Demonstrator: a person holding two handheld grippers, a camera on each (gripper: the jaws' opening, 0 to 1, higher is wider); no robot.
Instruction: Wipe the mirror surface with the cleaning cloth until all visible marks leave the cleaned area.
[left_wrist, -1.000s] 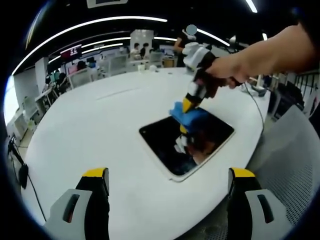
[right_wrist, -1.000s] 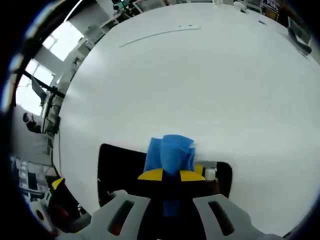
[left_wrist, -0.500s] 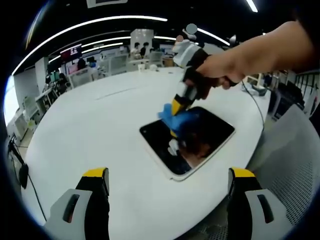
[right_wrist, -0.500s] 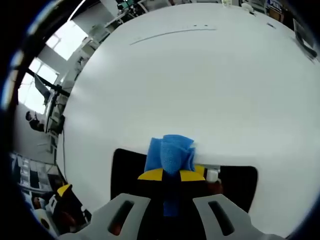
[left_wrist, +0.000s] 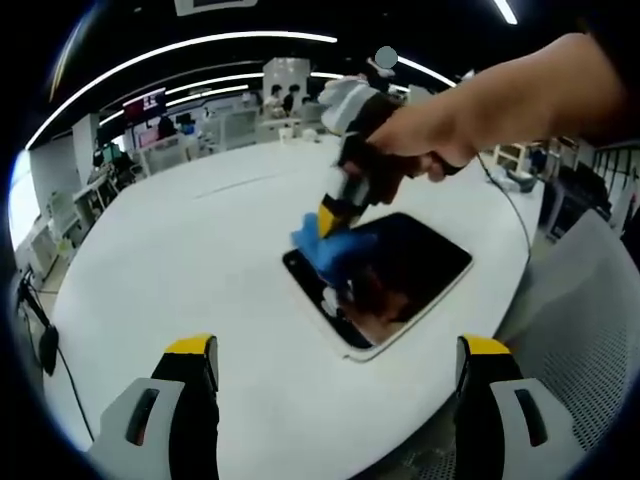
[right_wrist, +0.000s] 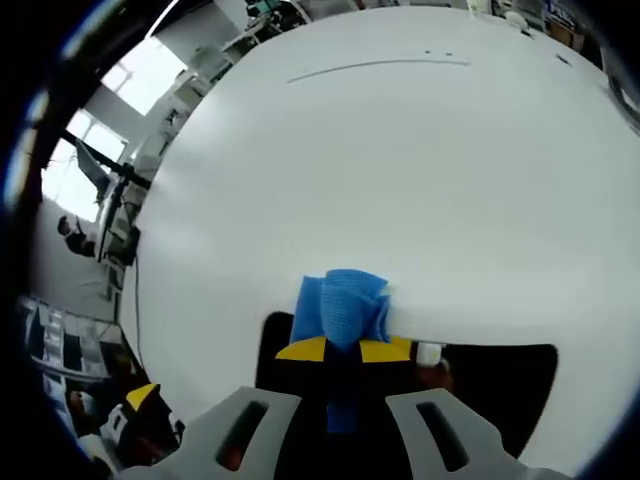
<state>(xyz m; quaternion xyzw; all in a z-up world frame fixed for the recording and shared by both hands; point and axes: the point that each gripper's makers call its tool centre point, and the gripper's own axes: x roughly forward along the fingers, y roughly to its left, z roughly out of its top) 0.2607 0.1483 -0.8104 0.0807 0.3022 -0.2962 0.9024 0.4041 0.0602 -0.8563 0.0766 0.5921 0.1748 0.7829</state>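
We note a round white table (left_wrist: 180, 270) carrying a flat rectangular mirror (left_wrist: 410, 270) with a white frame. A hand (left_wrist: 430, 135) holds the right gripper (right_wrist: 342, 350), jaws clamped on a blue cleaning cloth (right_wrist: 340, 305) pressed at the mirror's left end. The left gripper (left_wrist: 335, 390) hangs above the table's near edge, jaws wide apart, holding nothing.

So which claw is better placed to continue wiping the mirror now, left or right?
Right. The right claw is shut on the blue cloth and presses it on the mirror. The left claw is open, holds nothing, and stays back from the mirror.
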